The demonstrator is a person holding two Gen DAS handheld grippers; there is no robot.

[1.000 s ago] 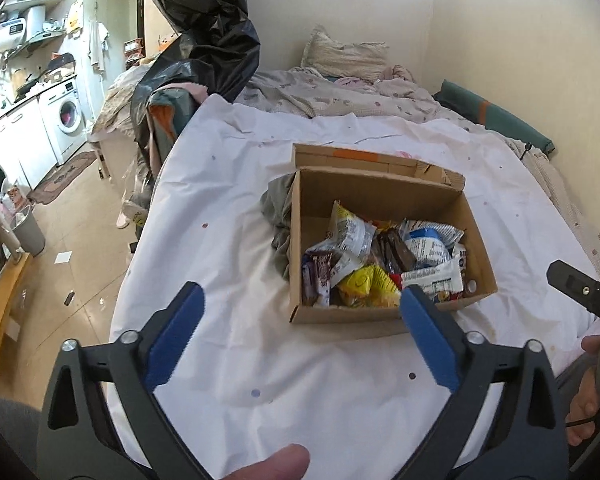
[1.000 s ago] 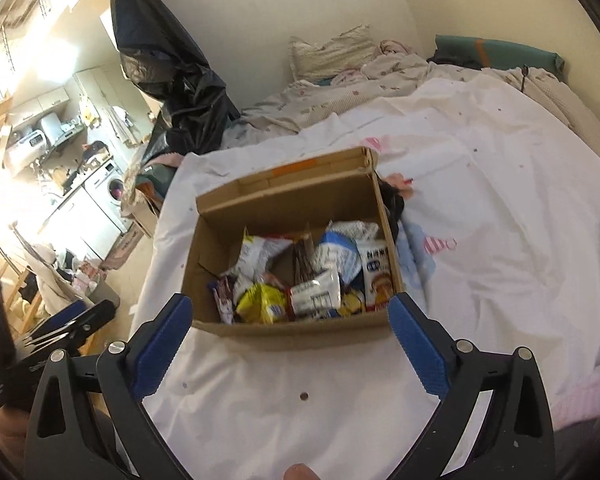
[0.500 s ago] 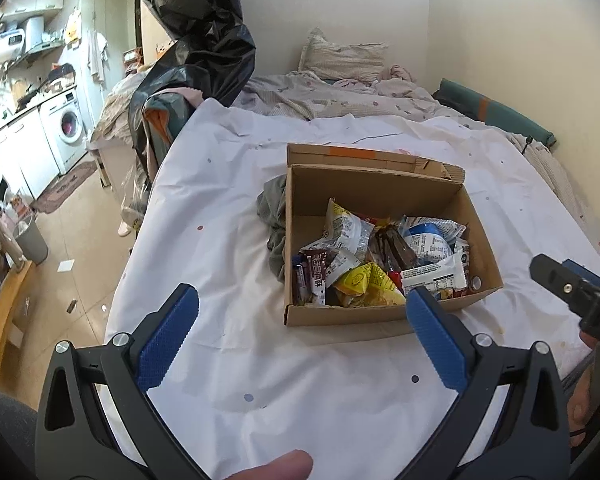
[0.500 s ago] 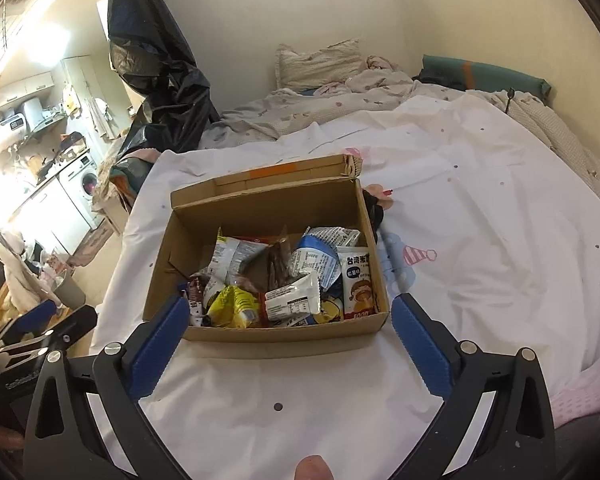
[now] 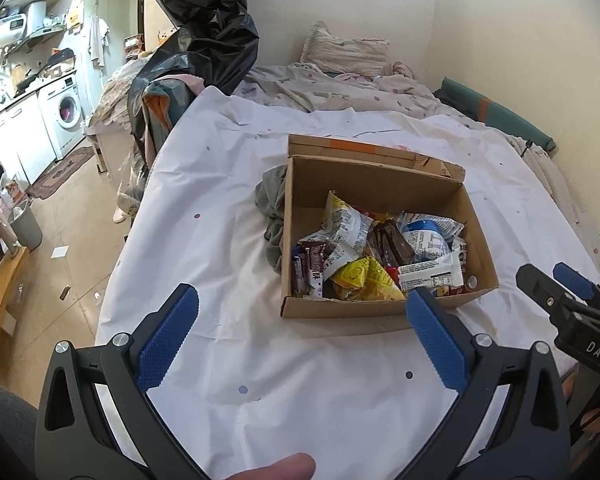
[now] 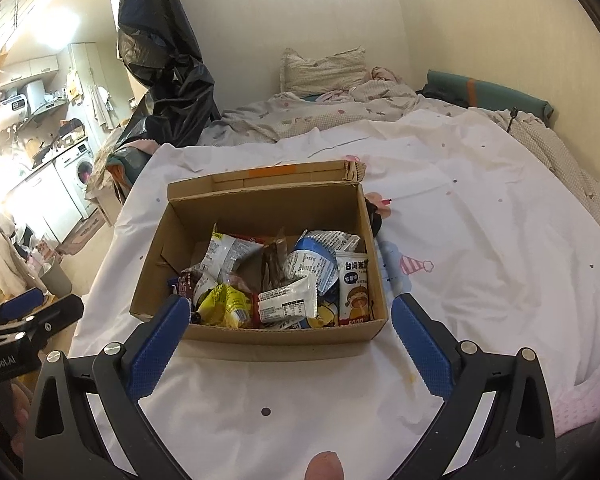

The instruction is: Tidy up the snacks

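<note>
An open cardboard box (image 5: 384, 182) sits on a bed covered by a white sheet; it also shows in the right wrist view (image 6: 260, 208). It holds several snack packets, among them a yellow one (image 5: 364, 278) (image 6: 222, 306) and a white bar wrapper (image 5: 430, 274) (image 6: 288, 300). My left gripper (image 5: 302, 304) is open and empty, hovering in front of the box's near wall. My right gripper (image 6: 290, 310) is open and empty, also just in front of the box. Each gripper shows at the edge of the other's view.
A grey cloth (image 5: 272, 204) lies against the box's left side. Rumpled bedding and a pillow (image 5: 344, 54) lie beyond. A black plastic bag (image 5: 204, 24) hangs at the bed's left corner. The bed's left edge drops to a kitchen floor with a washing machine (image 5: 68, 114).
Both grippers have drawn back and steadied a little; the box sits slightly further and more centred in both views. Both stay open and empty.
</note>
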